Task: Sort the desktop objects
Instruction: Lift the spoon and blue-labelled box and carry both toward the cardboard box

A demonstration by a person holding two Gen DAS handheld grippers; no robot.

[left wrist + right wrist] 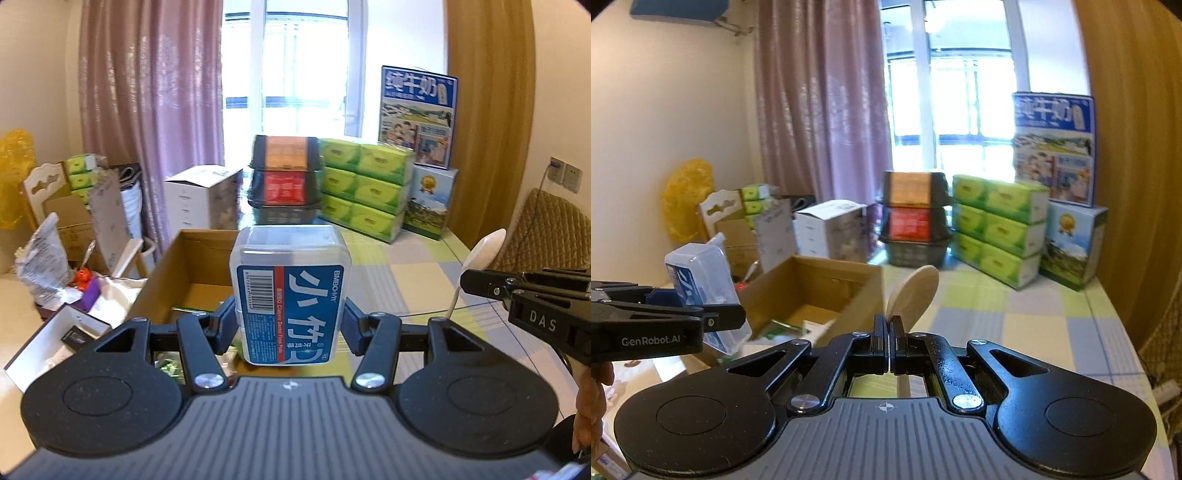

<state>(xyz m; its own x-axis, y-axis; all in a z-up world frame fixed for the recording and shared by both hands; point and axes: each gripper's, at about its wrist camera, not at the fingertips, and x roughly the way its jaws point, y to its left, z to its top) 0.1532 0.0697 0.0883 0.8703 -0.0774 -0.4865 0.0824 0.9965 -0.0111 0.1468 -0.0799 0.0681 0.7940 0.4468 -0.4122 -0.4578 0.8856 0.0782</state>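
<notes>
**Left wrist view: floss box over the carton, spoon waiting**

My left gripper point(290, 325) clamps the dental floss box point(290, 295) upright, just above the cardboard carton's point(162, 273) near end. Beside the carton, my right gripper point(888, 345) pinches a pale spoon point(914, 291). I judge the next move is lowering and releasing. Beyond the carton, a checked tablecloth point(406, 273), tissue packs point(365, 184), curtains point(147, 110), and a window point(295, 62).

**Two wrist cams, both facing the window**

L wrist cam sits just behind its tongs point(290, 325), looks level across the desk point(406, 280) twd far window point(295, 74). R wrist cam same, behind its own tongs point(888, 345), slightly further right. Each sees the other's tongs at frame edge. Shared: cardboard box point(192, 258), green tissue packs point(364, 184), pink curtain point(147, 110), milk carton box point(417, 114).
</notes>
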